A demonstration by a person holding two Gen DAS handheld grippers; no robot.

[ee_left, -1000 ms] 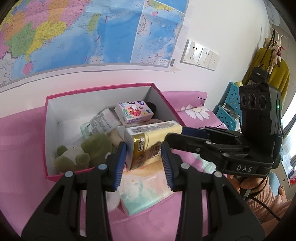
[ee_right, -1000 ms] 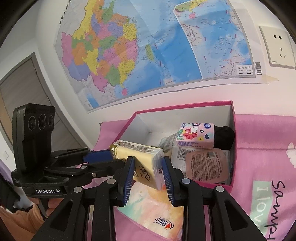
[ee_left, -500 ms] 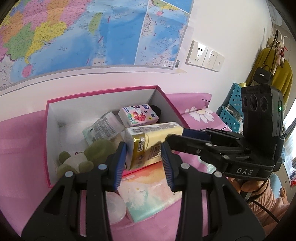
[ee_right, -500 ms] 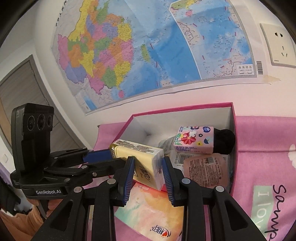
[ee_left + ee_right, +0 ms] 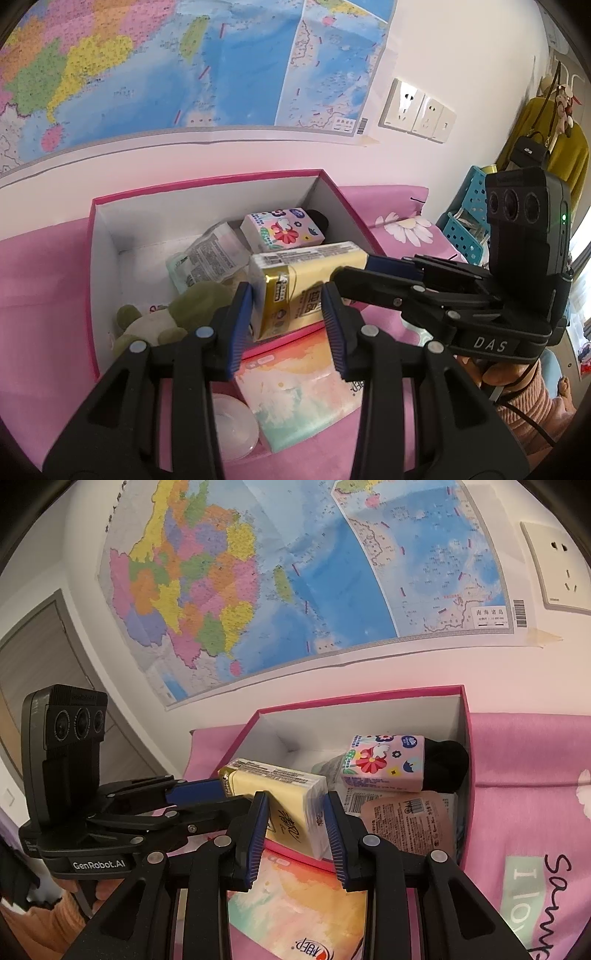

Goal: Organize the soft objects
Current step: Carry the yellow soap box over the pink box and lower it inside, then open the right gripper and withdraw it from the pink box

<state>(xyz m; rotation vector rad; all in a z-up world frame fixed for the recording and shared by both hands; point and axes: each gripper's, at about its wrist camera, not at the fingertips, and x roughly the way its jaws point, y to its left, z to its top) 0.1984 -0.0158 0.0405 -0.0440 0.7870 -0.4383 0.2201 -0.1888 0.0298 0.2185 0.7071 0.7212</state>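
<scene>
Both grippers hold one yellow tissue pack [image 5: 295,280] by its two ends, above the front rim of the pink box [image 5: 207,184]. My left gripper [image 5: 286,314] is shut on the near end; my right gripper [image 5: 295,819] is shut on the other end of the pack [image 5: 280,794]. In the box lie a green plush toy [image 5: 155,317], a floral tissue pack [image 5: 282,229], a black soft item [image 5: 443,764], a clear wipes packet [image 5: 210,258] and a pink packet [image 5: 406,819].
A pastel tissue pack [image 5: 299,391] lies on the pink cloth [image 5: 37,280] in front of the box, beside a white round lid [image 5: 232,421]. A wall with a map [image 5: 295,590] stands behind. Blue baskets [image 5: 465,229] stand at right.
Both grippers have carried the yellow pack a little farther over the box's front rim; the box now sits nearer and lower in both views.
</scene>
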